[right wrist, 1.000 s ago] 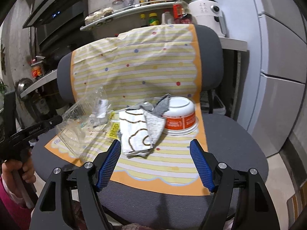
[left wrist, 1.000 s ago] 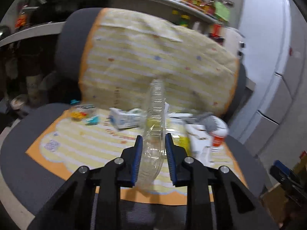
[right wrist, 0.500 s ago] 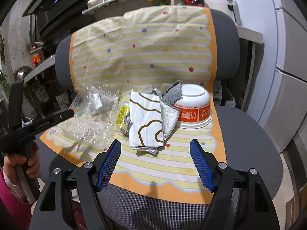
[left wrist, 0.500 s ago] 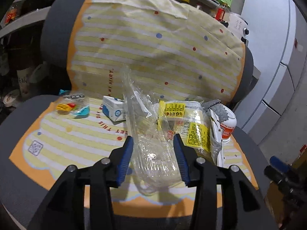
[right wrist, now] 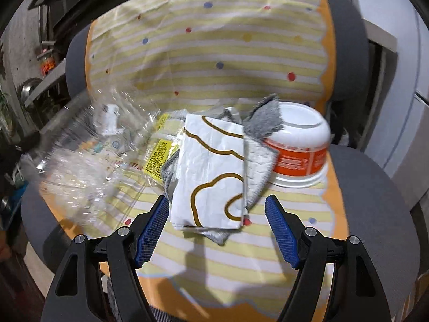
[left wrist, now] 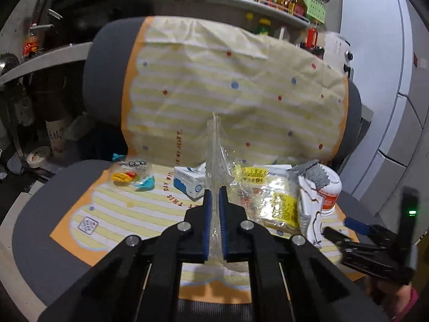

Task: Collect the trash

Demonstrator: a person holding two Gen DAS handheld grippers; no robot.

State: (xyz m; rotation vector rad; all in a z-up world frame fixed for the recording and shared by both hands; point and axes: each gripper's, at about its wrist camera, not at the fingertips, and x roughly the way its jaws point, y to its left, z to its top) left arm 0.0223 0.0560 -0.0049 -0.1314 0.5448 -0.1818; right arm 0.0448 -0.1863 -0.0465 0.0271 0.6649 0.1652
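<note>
Left gripper (left wrist: pixel 215 200) is clamped on a clear plastic bag (left wrist: pixel 215 158), blue pads nearly together w/ the film sticking straight up dead center of the left wrist view. In the right wrist view the same bag (right wrist: pixel 80 158) is a blurry see-thru blob at middle left, held over the seat. Right gripper (right wrist: pixel 217 228) is spread wide, nothing between the pads, hovering at the near end of a white paper bag (right wrist: pixel 211 171) w/ brown cloud-ish outlines, center frame. That bag lies on a gray cloth (right wrist: pixel 258 161), which leans against an upside-down white bowl (right wrist: pixel 300 147) w/ an orange label at right; label text too small to read. Everything sits on a chair (right wrist: pixel 375 201), gray, covered by a yellow-striped sheet (left wrist: pixel 214 86) w/ dots and an orange edge. Red letters on the sheet in the left view, upside down, I can make out "THIS" and "MY HEART", rest is hidden. Also a QR-type square printed at lower left of the sheet. Other trash in the left view: small white and blue box (left wrist: pixel 189 181) just left of the gripper tips, a wrapper w/ yellow labels (left wrist: pixel 276 204) to the right (print unreadable), and a clear candy packet (left wrist: pixel 132 173) w/ yellow/red bits at middle left. Shelf (left wrist: pixel 241 0) w/ bottles and jars across the top.
</note>
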